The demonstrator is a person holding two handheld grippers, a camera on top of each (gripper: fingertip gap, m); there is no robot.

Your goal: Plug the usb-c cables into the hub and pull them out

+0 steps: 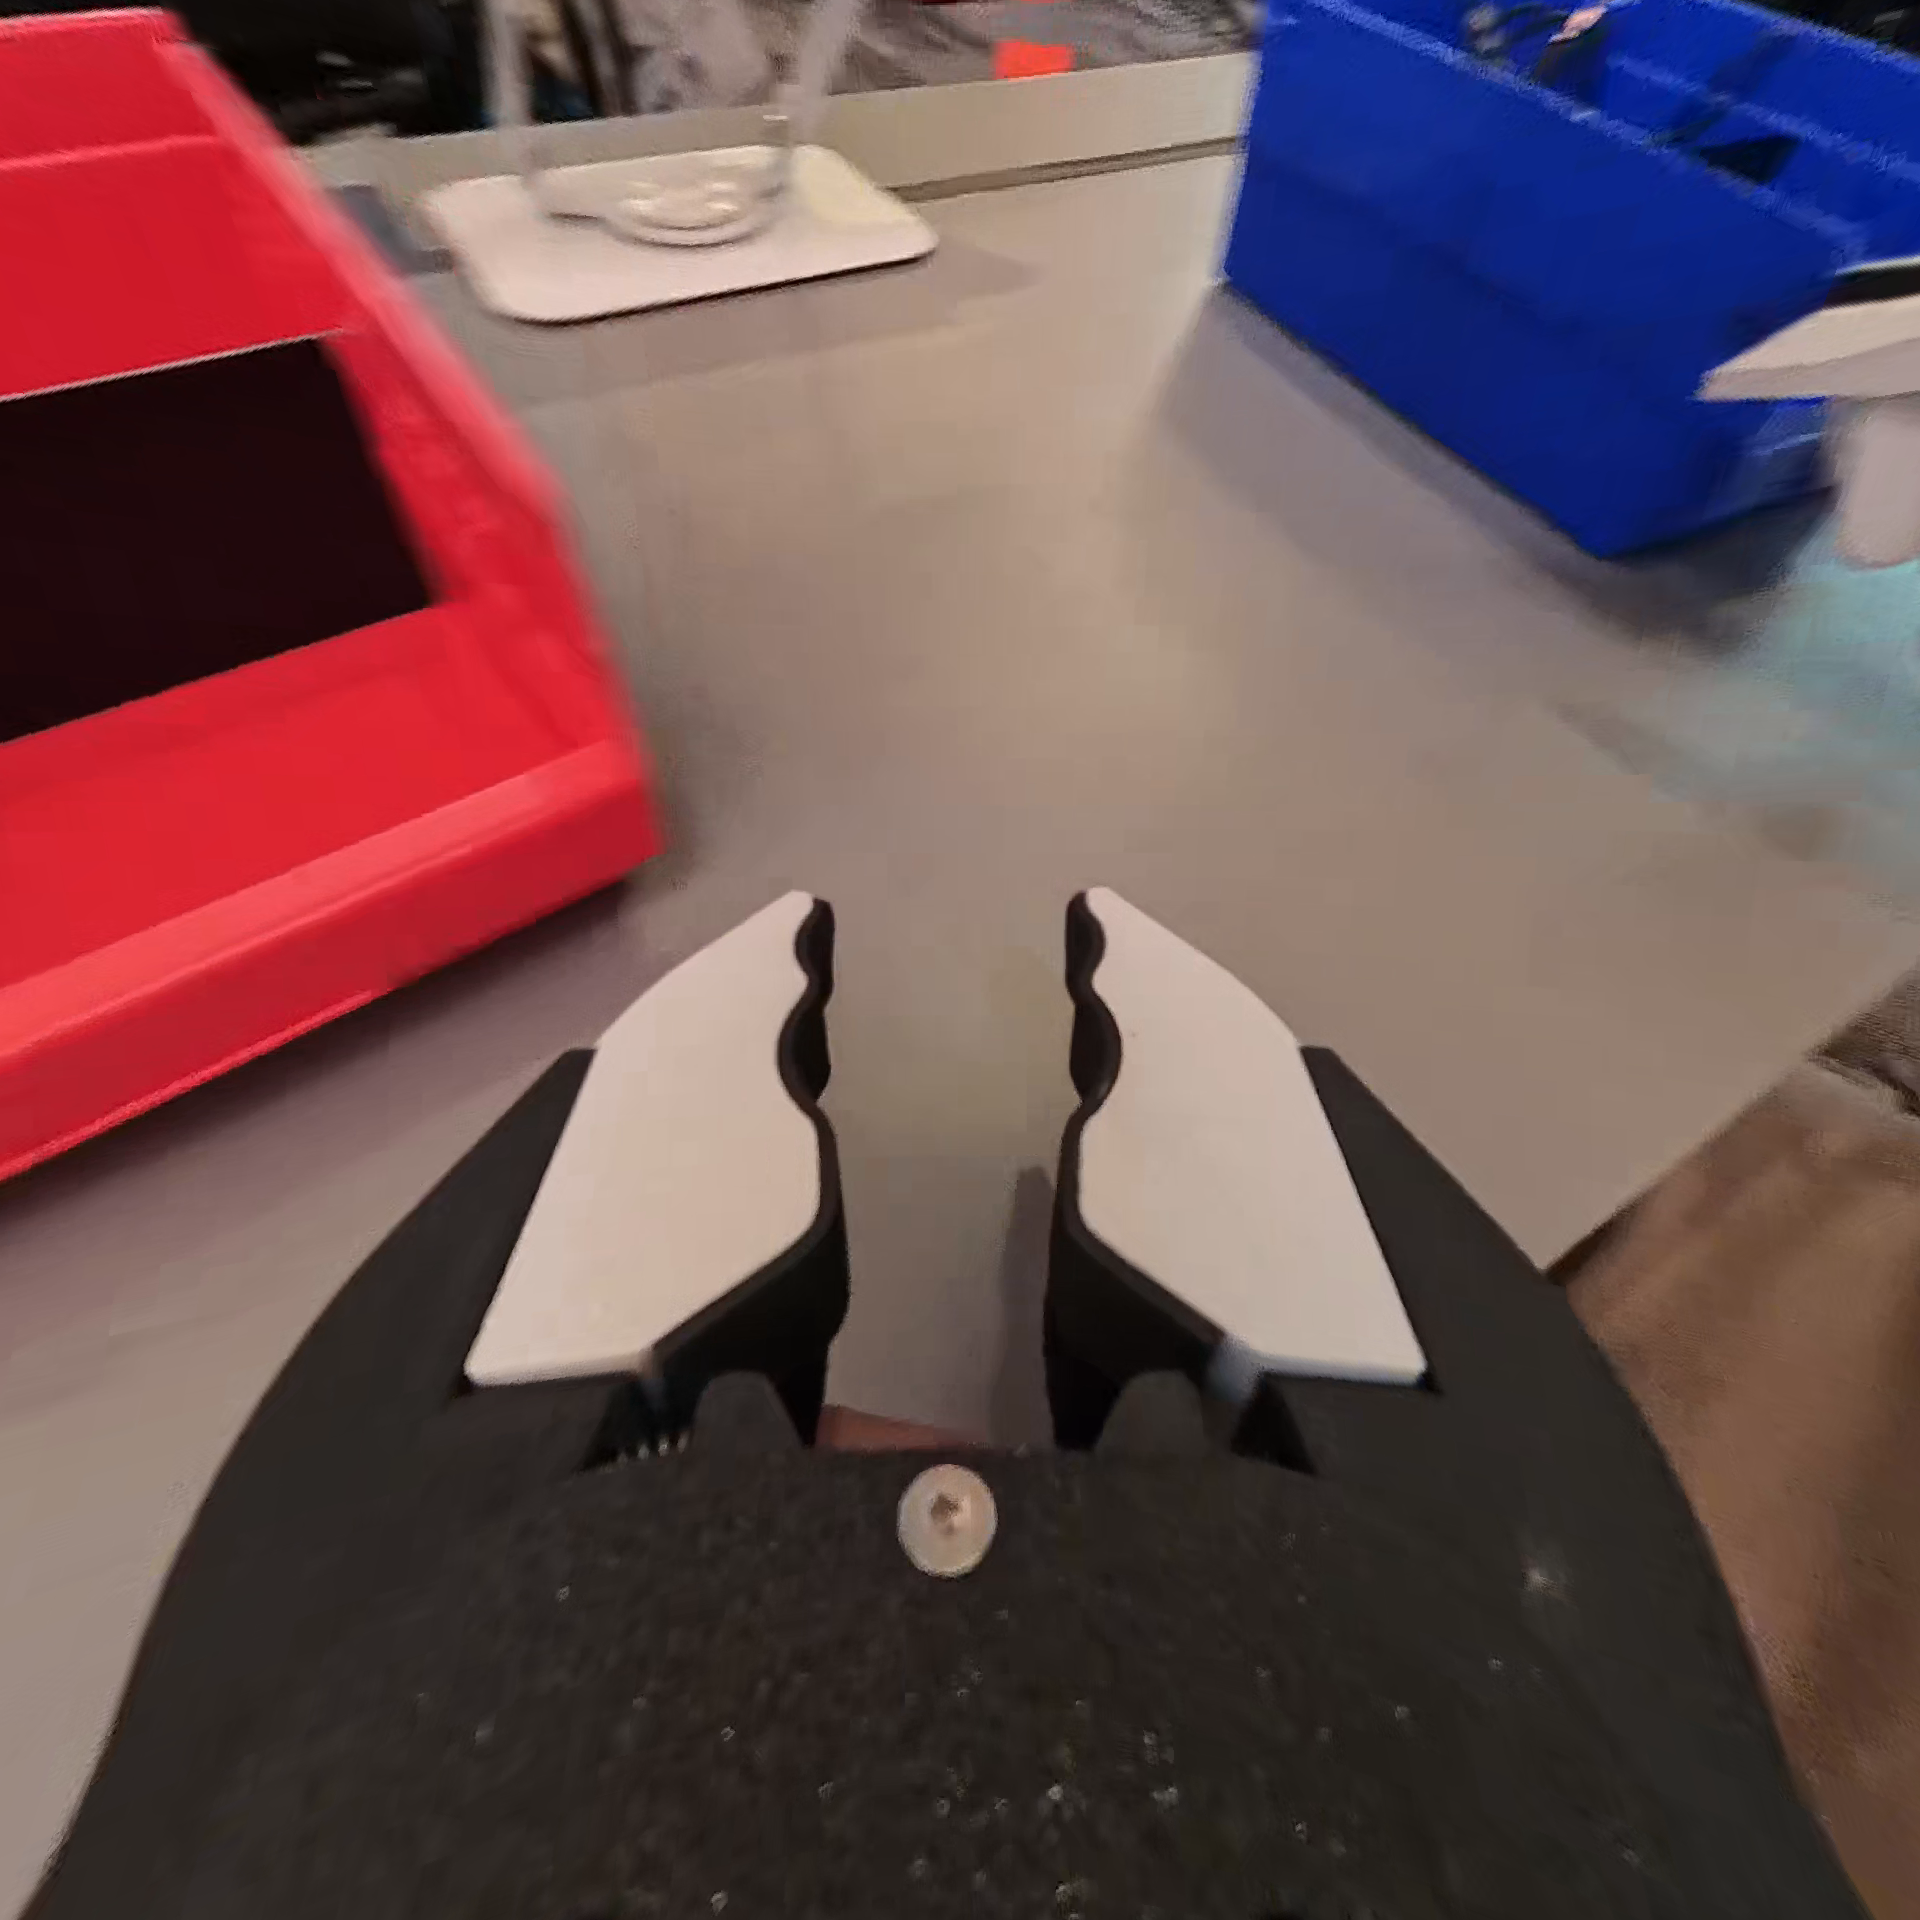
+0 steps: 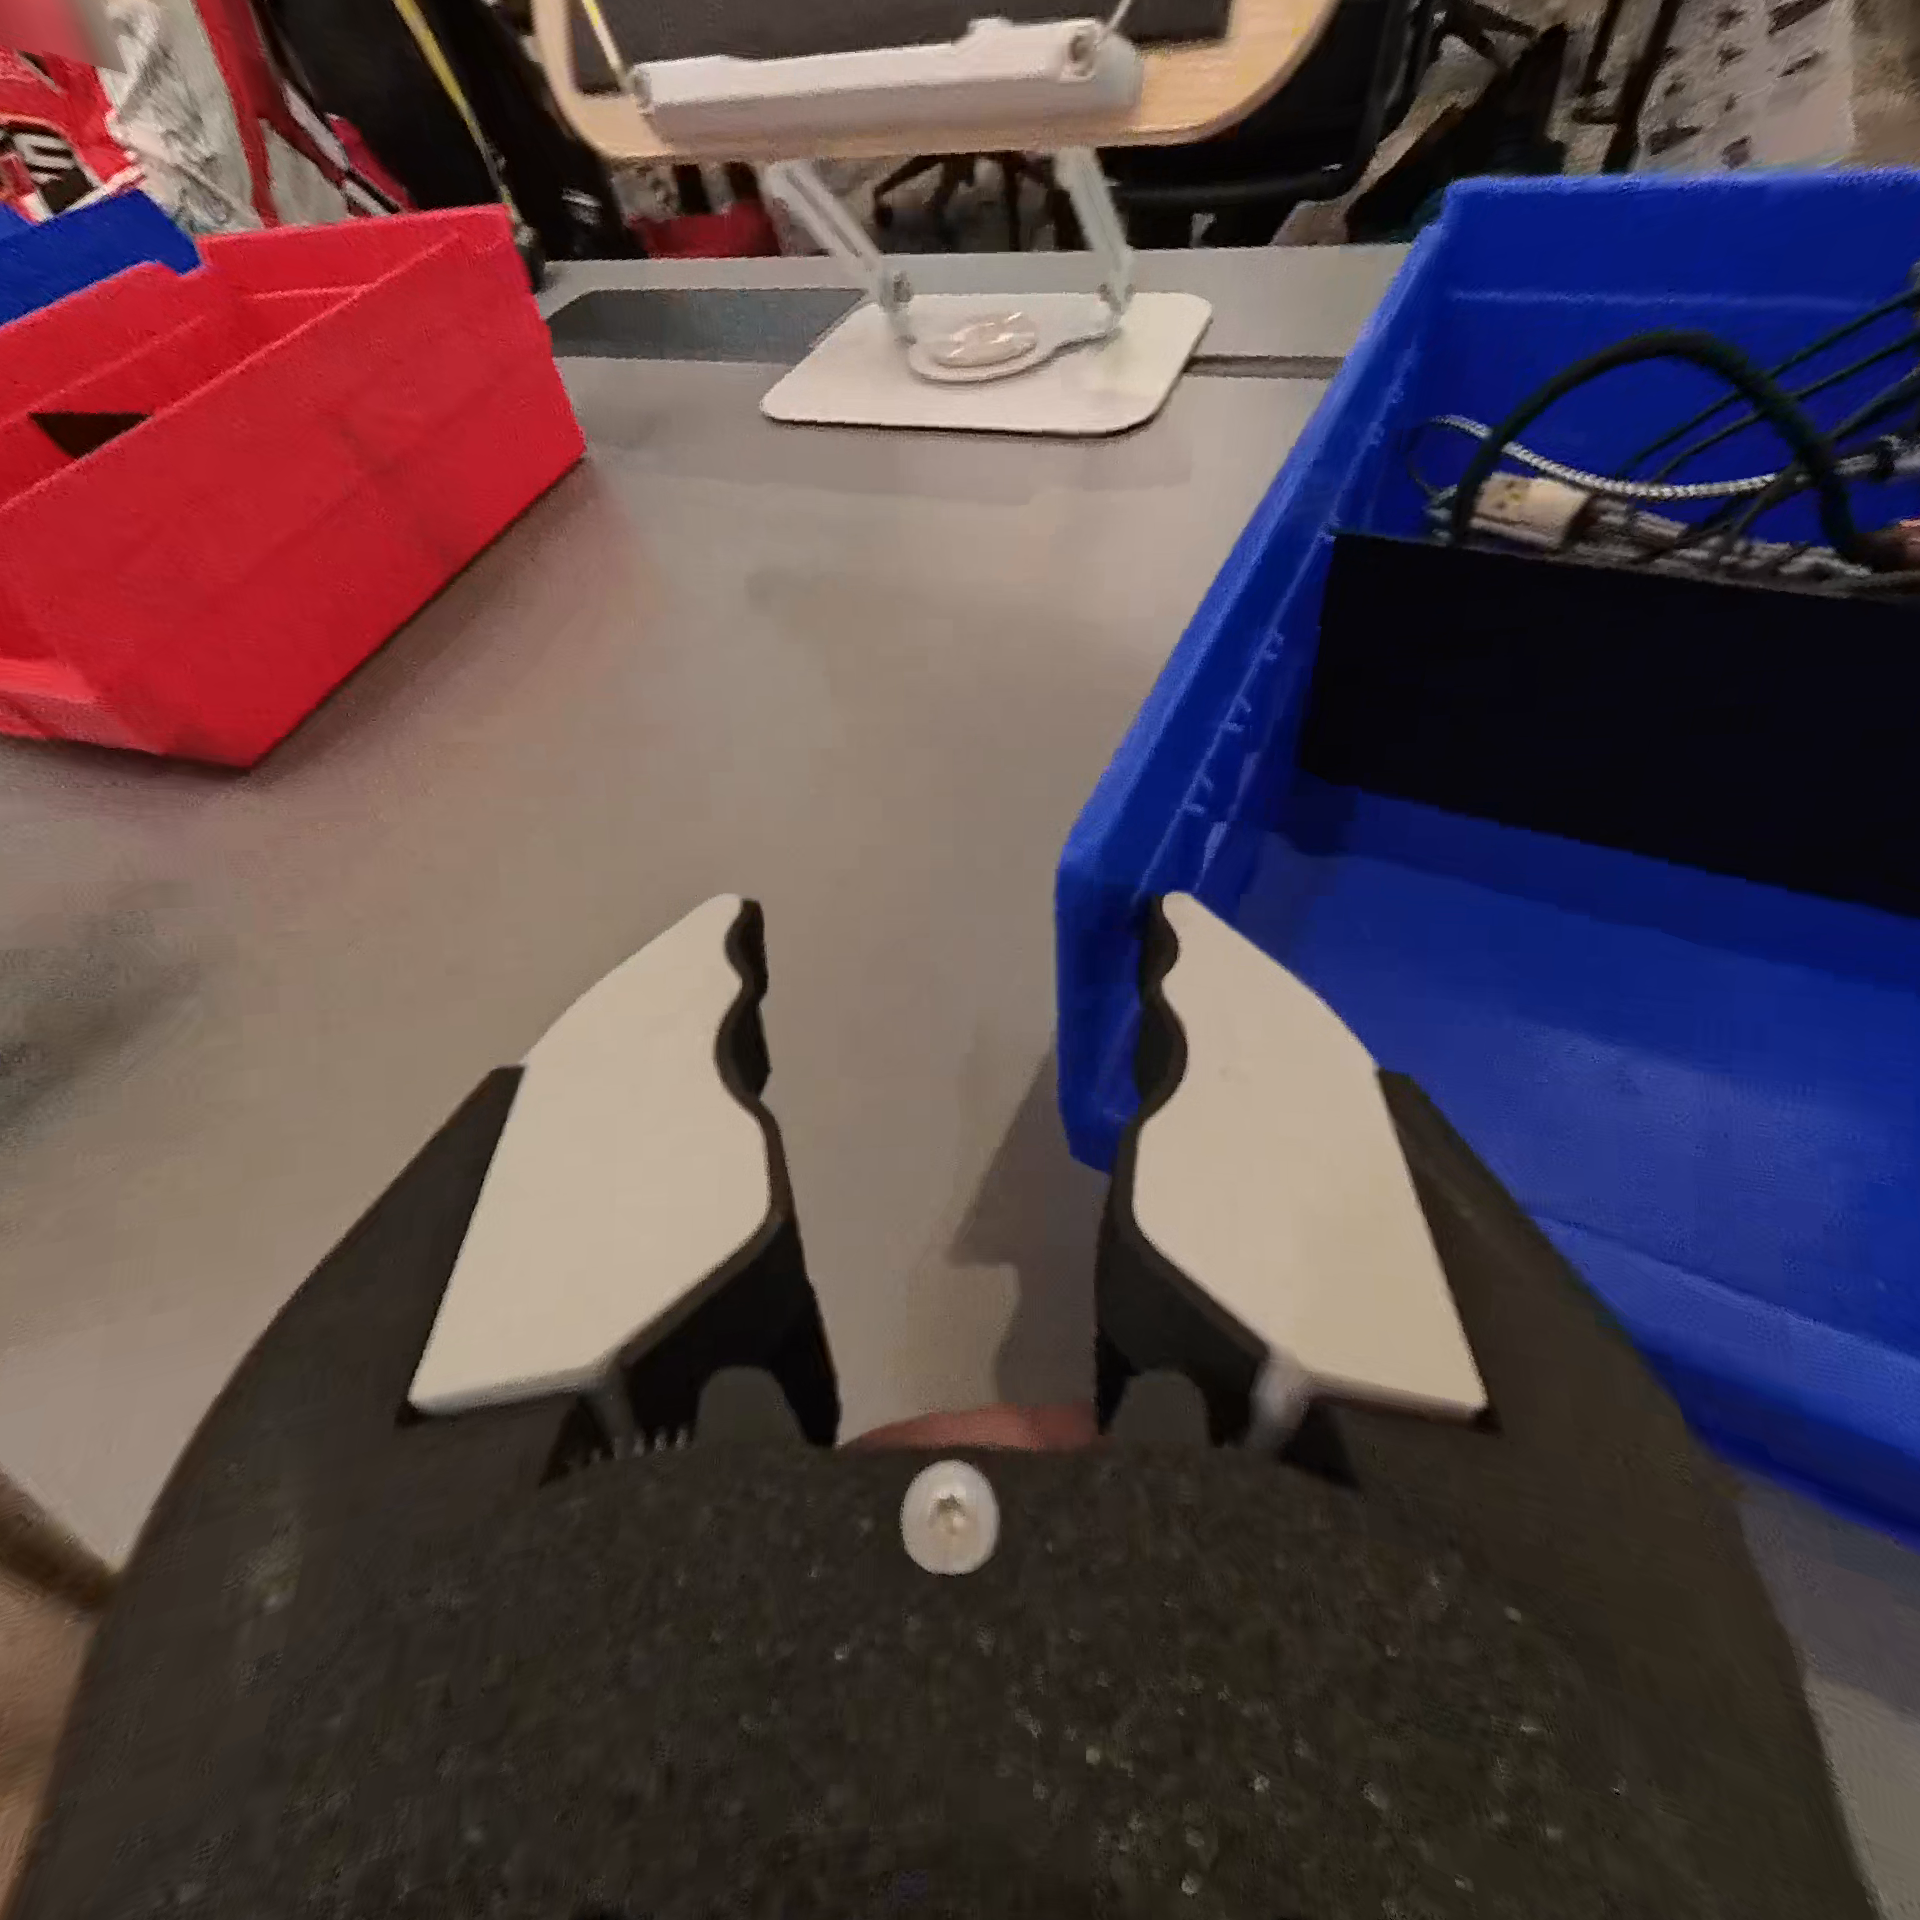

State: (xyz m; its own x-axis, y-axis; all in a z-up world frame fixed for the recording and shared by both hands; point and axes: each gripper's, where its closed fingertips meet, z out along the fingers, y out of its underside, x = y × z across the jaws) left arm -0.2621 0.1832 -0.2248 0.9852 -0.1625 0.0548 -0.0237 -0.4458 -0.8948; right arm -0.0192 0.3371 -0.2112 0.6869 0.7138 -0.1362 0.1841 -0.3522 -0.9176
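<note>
My left gripper (image 1: 948,920) is open and empty above the grey table (image 1: 935,623), between a red bin (image 1: 260,810) on its left and a blue bin (image 1: 1507,343) at the far right. My right gripper (image 2: 954,925) is open and empty, with its right finger in front of the blue bin's (image 2: 1455,935) near corner. Several cables (image 2: 1621,488), black and silver braided, lie in the back of the blue bin, one with a silver plug (image 2: 1527,509). No hub shows in either view. The other gripper's white finger (image 1: 1829,364) shows blurred at the right edge of the left wrist view.
A white stand base (image 2: 987,384) sits at the table's far middle and also shows in the left wrist view (image 1: 675,239). The red bin (image 2: 260,520) stands at the left. The table's near edge (image 1: 1714,1143) runs at the lower right. Chairs and clutter stand behind the table.
</note>
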